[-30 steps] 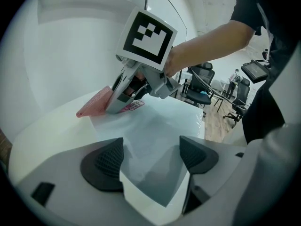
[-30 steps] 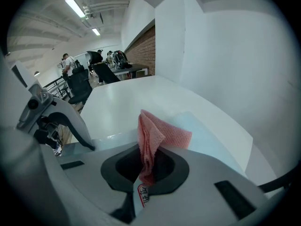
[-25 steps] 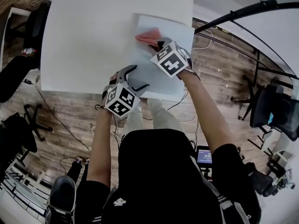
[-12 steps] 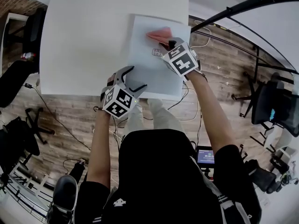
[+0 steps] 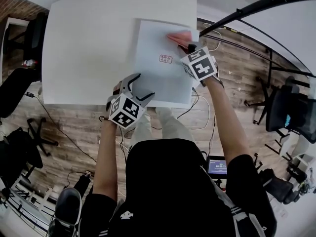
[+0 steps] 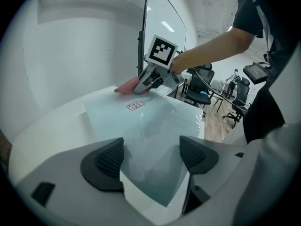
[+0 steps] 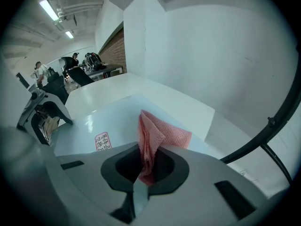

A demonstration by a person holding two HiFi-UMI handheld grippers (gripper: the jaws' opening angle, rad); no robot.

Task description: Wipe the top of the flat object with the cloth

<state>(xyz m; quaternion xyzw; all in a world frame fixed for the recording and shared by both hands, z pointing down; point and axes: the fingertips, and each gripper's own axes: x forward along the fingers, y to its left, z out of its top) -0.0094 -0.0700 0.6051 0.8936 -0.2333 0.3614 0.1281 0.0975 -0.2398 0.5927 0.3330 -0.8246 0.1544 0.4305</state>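
Observation:
A flat pale sheet [image 5: 160,78] with a small red label [image 5: 166,59] lies on the white table [image 5: 84,43]. A pink cloth [image 5: 179,37] rests at the sheet's far right corner, and my right gripper [image 5: 189,47] is shut on it. In the right gripper view the folded cloth [image 7: 162,134] sticks out from between the jaws of that gripper [image 7: 146,166]. My left gripper [image 5: 142,86] stands open over the sheet's near left corner. Seen in the left gripper view, the sheet's corner [image 6: 150,173] lies between the spread pads [image 6: 107,160] without touching them.
A black curved pole [image 5: 247,15] arcs past the table's right side. Office chairs [image 5: 286,117] stand on the wooden floor to the right and left [image 5: 19,78]. Cables [image 5: 210,46] trail on the floor by the table's right edge.
The right gripper has dragged the cloth rightward toward the sheet's far right corner, uncovering the red label. The left gripper has stayed at the near left corner.

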